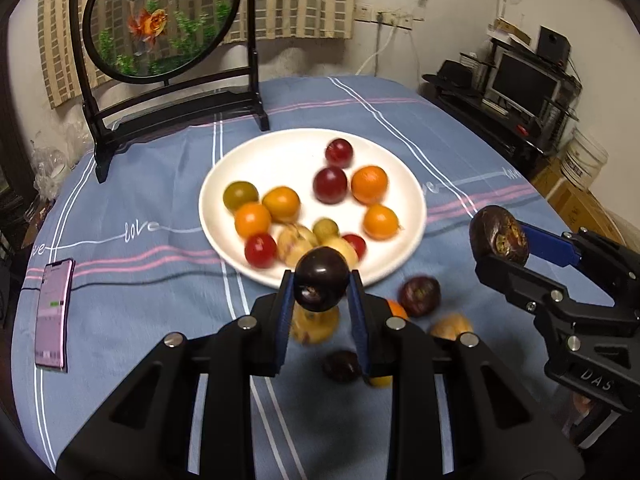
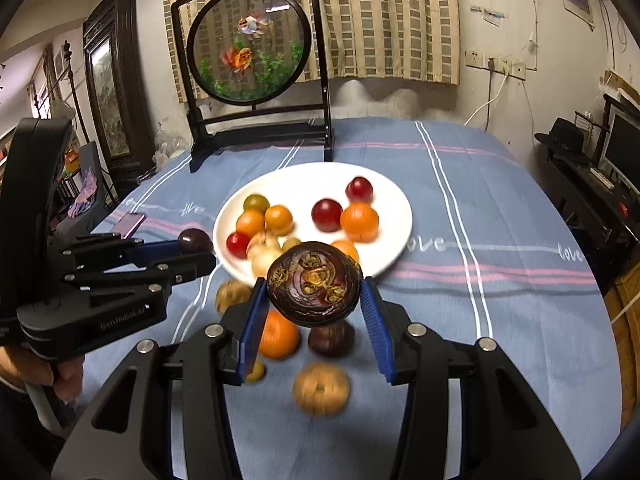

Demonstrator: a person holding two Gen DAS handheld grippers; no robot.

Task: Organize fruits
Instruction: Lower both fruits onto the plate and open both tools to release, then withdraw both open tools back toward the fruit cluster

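While a white plate [image 1: 224,184] of fruit fills mid-frame, the left gripper [image 1: 320,284] clamps a dark plum [image 1: 320,280]; the right gripper [image 2: 316,286] clamps a mangosteen [image 2: 316,284].

My two grippers are matte black plastic with silver screw heads and ribbed blue pads [image 2: 378,334] lining the jaws. I read pale lettering on the left gripper [image 2: 200,254] body; the right gripper [image 1: 500,246] carries faint letters too.
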